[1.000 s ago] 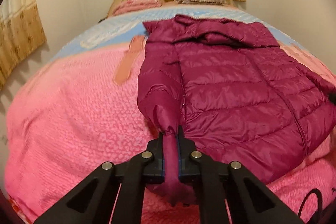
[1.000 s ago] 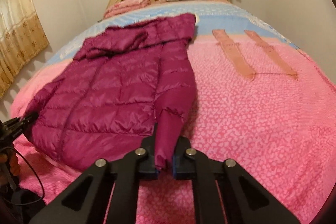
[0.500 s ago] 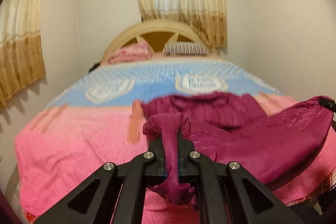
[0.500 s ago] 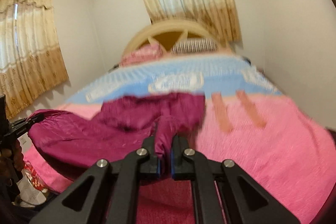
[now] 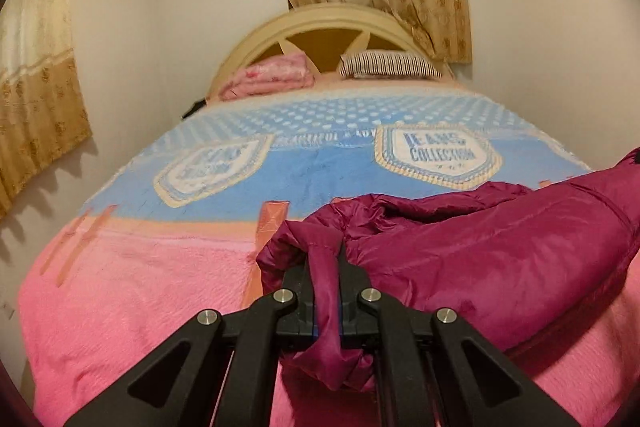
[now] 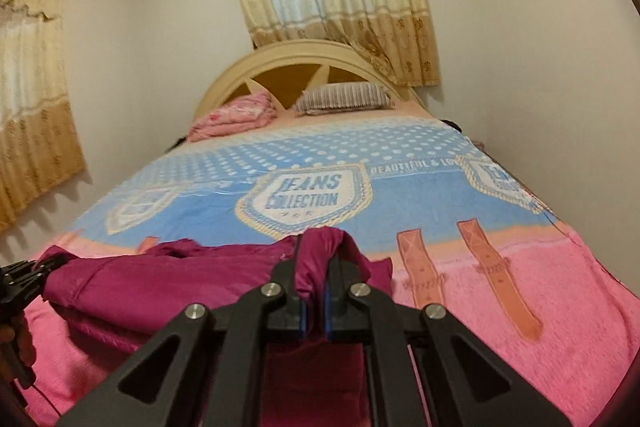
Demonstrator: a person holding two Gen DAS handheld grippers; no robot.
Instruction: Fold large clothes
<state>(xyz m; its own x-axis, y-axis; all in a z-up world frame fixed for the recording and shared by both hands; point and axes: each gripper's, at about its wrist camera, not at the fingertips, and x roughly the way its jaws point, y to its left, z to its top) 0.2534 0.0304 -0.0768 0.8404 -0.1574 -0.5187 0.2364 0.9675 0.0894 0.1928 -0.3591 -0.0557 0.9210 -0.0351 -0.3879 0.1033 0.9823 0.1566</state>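
Left gripper (image 5: 325, 267): pinched tight on a bunch of the jacket (image 5: 500, 243), same grip as before.
Jacket: was flat on the bed (image 5: 132, 291); now its near edge is lifted up.
Right gripper (image 6: 314, 267): clamped on the jacket's other side, also raised.

Room lighting was even and moderately bright, with soft curtain (image 5: 40, 115) shadows on the left wall (image 5: 120, 47). Both views showed strong fisheye bending, dark vignetted corners and slight blur at the headboard (image 6: 312, 63).
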